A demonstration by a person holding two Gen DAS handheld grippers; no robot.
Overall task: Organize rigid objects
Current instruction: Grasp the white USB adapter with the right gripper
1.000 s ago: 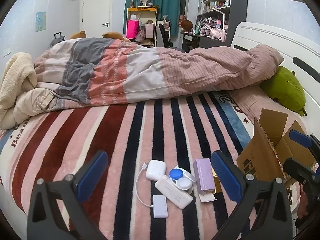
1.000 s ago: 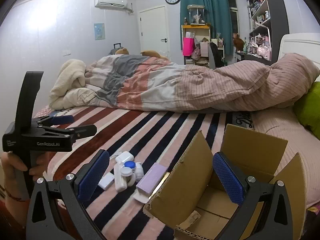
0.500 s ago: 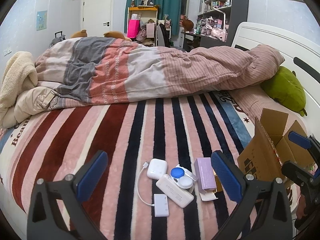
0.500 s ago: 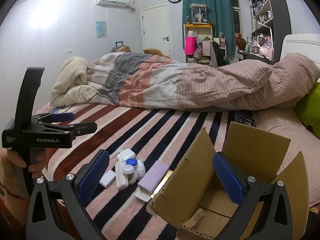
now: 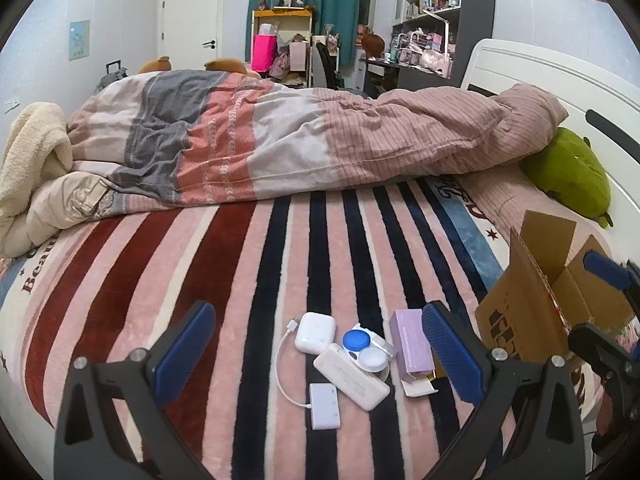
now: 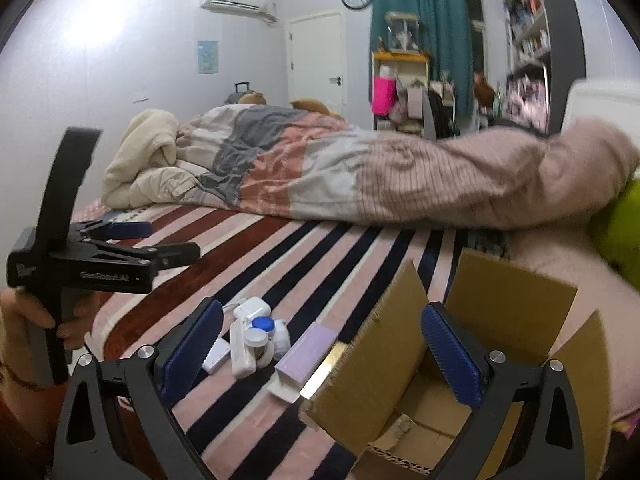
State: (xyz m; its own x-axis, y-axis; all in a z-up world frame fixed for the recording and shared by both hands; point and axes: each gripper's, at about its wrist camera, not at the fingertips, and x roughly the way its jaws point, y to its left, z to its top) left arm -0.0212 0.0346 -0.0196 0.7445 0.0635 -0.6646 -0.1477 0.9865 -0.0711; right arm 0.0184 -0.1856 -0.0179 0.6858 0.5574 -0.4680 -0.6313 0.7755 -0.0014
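Both grippers, left [image 5: 316, 354] and right [image 6: 320, 354], gaping, empty | I'd grab purple box [image 5: 411, 340] by long sides | drop in carton [image 6: 420, 360]

white gadgets [image 5: 352, 376], purple box [image 5: 411, 341], open carton [image 6: 472, 344]

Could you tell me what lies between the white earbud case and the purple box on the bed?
The left wrist view shows a contact lens case between the earbud case and the purple box.
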